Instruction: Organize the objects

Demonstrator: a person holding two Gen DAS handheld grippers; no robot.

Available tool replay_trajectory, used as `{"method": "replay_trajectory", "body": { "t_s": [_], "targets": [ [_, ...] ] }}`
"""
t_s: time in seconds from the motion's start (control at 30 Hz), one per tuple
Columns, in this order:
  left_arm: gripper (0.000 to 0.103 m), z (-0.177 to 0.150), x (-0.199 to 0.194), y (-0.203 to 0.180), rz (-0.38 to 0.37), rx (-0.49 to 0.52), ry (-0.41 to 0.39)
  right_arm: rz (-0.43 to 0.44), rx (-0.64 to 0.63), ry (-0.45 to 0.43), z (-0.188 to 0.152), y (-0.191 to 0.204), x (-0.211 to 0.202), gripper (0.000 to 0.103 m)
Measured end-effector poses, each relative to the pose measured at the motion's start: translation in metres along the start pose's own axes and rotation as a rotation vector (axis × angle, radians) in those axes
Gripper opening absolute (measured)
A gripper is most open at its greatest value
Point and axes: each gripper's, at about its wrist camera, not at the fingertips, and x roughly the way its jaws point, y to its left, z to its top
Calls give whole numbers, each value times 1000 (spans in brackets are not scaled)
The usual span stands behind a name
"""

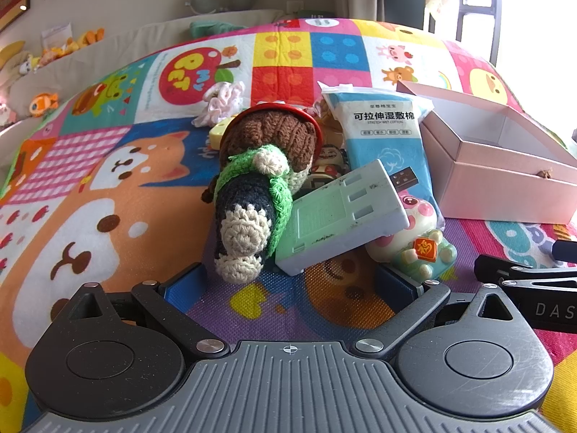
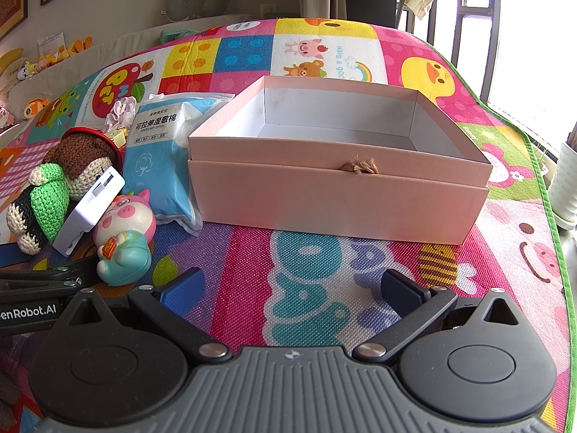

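A heap of small objects lies on the colourful play mat: a crocheted doll [image 1: 259, 176] [image 2: 54, 187], a pale green USB charger [image 1: 342, 216] [image 2: 90, 213], a pink pig figurine [image 1: 414, 238] [image 2: 124, 241], a blue pack of wet cotton pads [image 1: 386, 133] [image 2: 162, 158] and a pink scrunchie [image 1: 223, 101] [image 2: 120, 110]. An open pink box [image 2: 335, 195] [image 1: 505, 176] stands empty to the right of the heap. My left gripper [image 1: 288, 285] is open just in front of the doll and charger. My right gripper [image 2: 292, 288] is open in front of the box, with nothing between its fingers.
A small dark figurine [image 1: 328, 162] and a yellow item [image 1: 216, 133] are half hidden behind the doll. The mat's green edge [image 2: 541, 180] runs along the right, with a white ribbed container [image 2: 566, 184] on the floor beyond. Plush toys [image 1: 47, 54] line a ledge at the back left.
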Motion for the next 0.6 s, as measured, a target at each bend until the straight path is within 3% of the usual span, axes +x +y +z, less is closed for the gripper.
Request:
{"method": "replay_trajectory", "body": {
  "t_s": [0.6],
  "targets": [
    [102,2,4,1,0,-9,2,-2,-2,0,0,0,1,103]
  ]
}}
